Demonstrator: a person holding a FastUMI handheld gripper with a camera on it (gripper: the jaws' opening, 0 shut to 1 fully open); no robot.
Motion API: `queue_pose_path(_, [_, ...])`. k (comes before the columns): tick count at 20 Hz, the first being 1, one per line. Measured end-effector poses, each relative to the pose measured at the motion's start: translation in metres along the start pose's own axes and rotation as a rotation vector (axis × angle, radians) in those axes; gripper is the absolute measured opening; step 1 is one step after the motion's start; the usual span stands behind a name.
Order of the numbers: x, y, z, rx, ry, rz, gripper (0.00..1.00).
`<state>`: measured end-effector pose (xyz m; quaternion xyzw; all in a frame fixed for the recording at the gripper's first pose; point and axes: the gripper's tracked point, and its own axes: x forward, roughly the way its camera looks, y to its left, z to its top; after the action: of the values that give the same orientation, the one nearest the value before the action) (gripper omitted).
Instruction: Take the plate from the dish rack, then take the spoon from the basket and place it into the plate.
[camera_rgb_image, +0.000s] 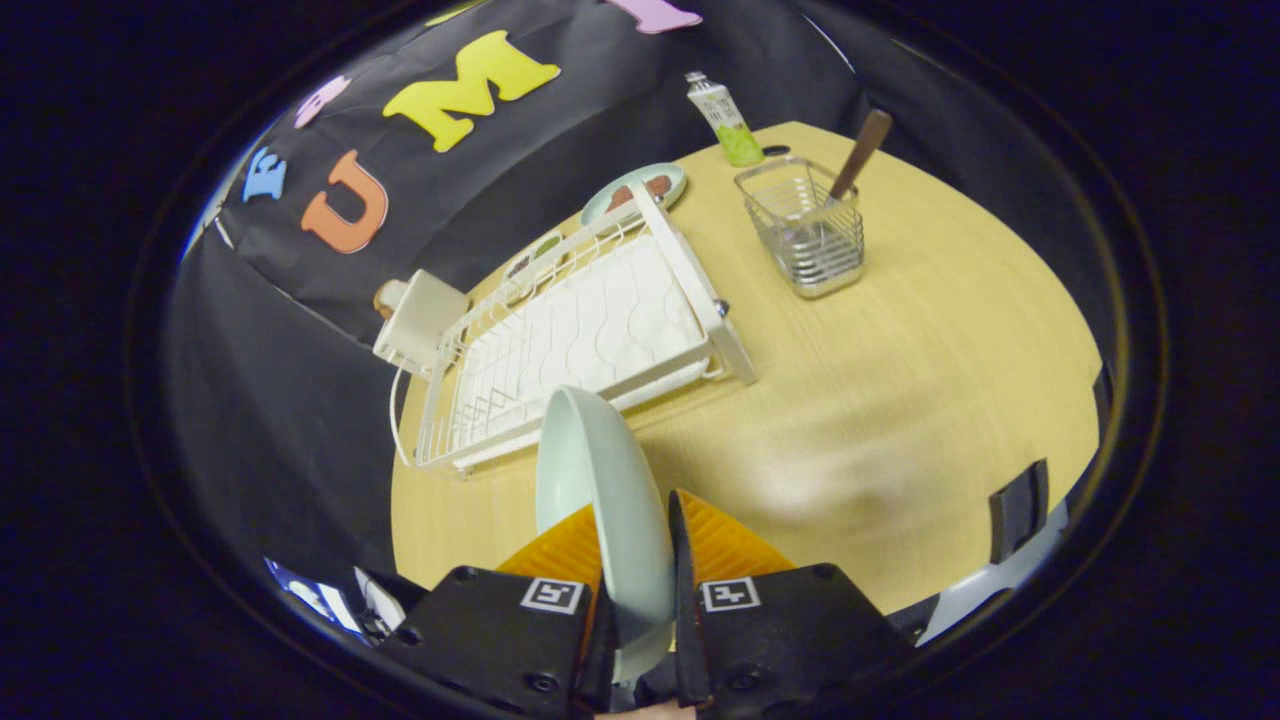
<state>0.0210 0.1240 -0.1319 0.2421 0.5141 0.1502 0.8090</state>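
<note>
The tool (637, 545) is clamped on a pale plate (600, 490), one finger pressing each face. The plate stands on edge between the fingers, its rim rising ahead of them and tilting a little toward the rack. It is held up over the table (900, 400), a light wooden top, clear of the rack.

Just beyond the plate lies the white wire dish rack (580, 340), with a white ribbed tray as its floor. It runs at a slant away from the fingers, its near corner just behind the plate's rim. At the rack's left end a small cream box (420, 315) sits on the table edge, touching or nearly touching the rack; which one I cannot tell.

At the far end of the rack, a second pale plate (640, 190) lies flat on the table with something brown on it, partly hidden by the rack's end frame.

To the right of the rack and well apart from it stands a square wire basket (805, 235). A spoon (855, 160) with a brown handle leans in it, the handle sticking up and out over the far right corner; its bowl is down inside the basket and hard to make out.

Farthest off, near the table's back edge, a white tube with a green lower part (725, 120) stands between the flat plate and the basket.
</note>
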Motion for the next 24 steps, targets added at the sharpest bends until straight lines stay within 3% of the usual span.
queue_pose_path(6, [0.022,-0.011,-0.009,0.055,0.026,0.052,0.31])
queue_pose_path(10, [0.028,-0.028,0.008,0.061,-0.014,0.029,0.35])
queue_pose_path(16, [0.004,-0.037,0.04,-0.105,-0.185,-0.057,0.45])
queue_pose_path(21, [-0.039,-0.056,0.067,-0.288,-0.431,-0.197,0.73])
queue_pose_path(24, [-0.071,-0.073,0.093,-0.392,-0.614,-0.309,0.84])
